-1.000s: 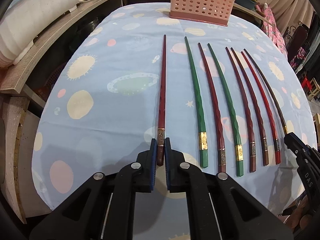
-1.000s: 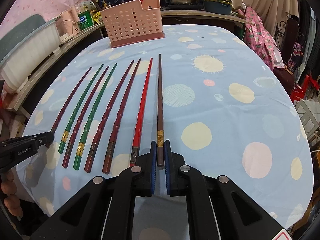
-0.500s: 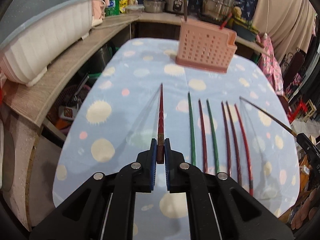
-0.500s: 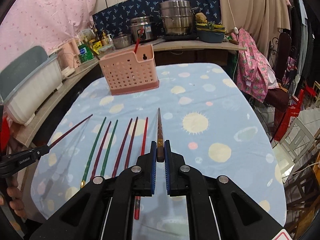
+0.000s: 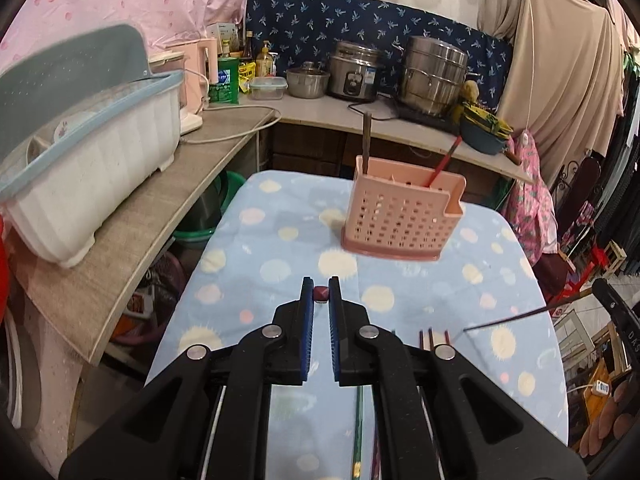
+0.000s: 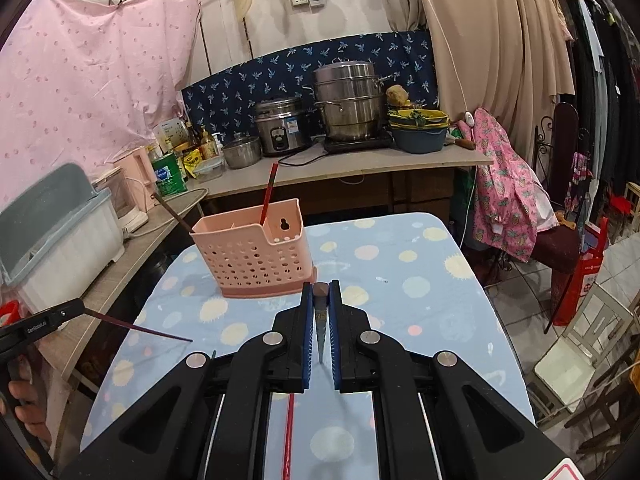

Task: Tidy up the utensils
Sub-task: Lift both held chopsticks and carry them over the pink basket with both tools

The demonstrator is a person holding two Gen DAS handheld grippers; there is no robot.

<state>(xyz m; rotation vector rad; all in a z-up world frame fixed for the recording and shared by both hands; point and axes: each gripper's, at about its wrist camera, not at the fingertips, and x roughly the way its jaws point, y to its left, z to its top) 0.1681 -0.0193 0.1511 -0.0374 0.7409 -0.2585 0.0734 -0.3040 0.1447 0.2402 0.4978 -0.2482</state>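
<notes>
My left gripper [image 5: 321,294] is shut on a dark red chopstick [image 5: 321,293], seen end-on, lifted off the table. My right gripper [image 6: 321,294] is shut on a brown chopstick [image 6: 321,320], which hangs tip-down between the fingers. The pink perforated utensil basket [image 5: 400,218] stands at the table's far end and holds a red and a brown chopstick; it also shows in the right wrist view [image 6: 256,252]. The left gripper's chopstick [image 6: 140,327] shows at the left of the right view, the right gripper's chopstick [image 5: 520,316] at the right of the left view. Remaining chopsticks lie below the grippers, mostly hidden.
The table has a blue spotted cloth [image 5: 280,248]. A wooden counter with a white dish rack [image 5: 80,168] runs along the left. Pots and a rice cooker [image 6: 280,126] sit on the back counter. Chairs and hanging clothes [image 6: 508,200] stand to the right.
Both grippers have lifted their chopsticks higher off the table and tilted up, so the basket and back counter now fill the views. The row of chopsticks has dropped below the frame.
</notes>
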